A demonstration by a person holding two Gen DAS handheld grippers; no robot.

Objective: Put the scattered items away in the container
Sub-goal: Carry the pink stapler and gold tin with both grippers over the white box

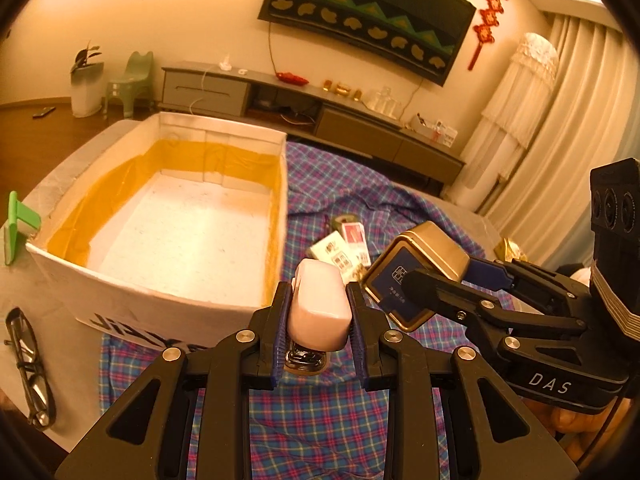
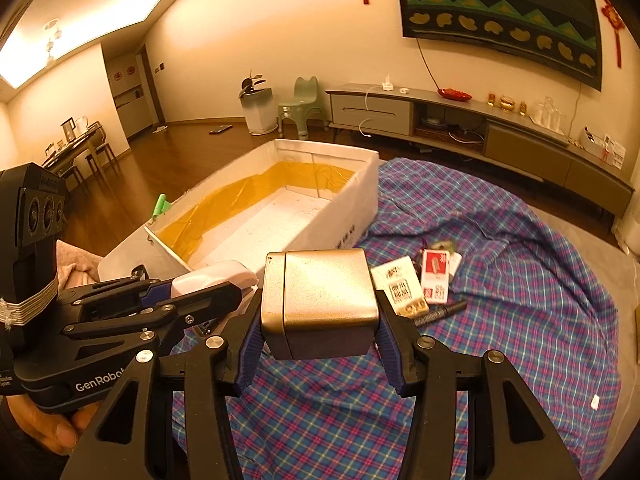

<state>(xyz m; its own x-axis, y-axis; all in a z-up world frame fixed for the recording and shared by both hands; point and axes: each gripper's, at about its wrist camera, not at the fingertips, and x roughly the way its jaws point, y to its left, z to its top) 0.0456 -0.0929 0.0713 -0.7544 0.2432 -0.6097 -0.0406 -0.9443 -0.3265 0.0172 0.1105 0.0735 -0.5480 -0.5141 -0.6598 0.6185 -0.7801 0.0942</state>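
My left gripper (image 1: 320,312) is shut on a pale pink stapler (image 1: 320,304), held above the plaid cloth just right of the box's near corner. My right gripper (image 2: 320,320) is shut on a gold tin (image 2: 320,300) with a dark blue label (image 1: 394,280); it sits just right of the left gripper. The open white box (image 1: 160,280) with yellow tape inside stands to the left and holds nothing visible; it also shows in the right wrist view (image 2: 360,200). Two small cartons (image 2: 400,284) (image 2: 436,276) and a black marker (image 2: 440,314) lie on the cloth beyond.
A plaid cloth (image 2: 520,300) covers the round table. Black glasses (image 1: 32,364) and a green clip (image 1: 16,232) lie left of the box. A TV cabinet (image 2: 480,120), green stool (image 2: 304,108) and bin (image 2: 258,110) stand behind.
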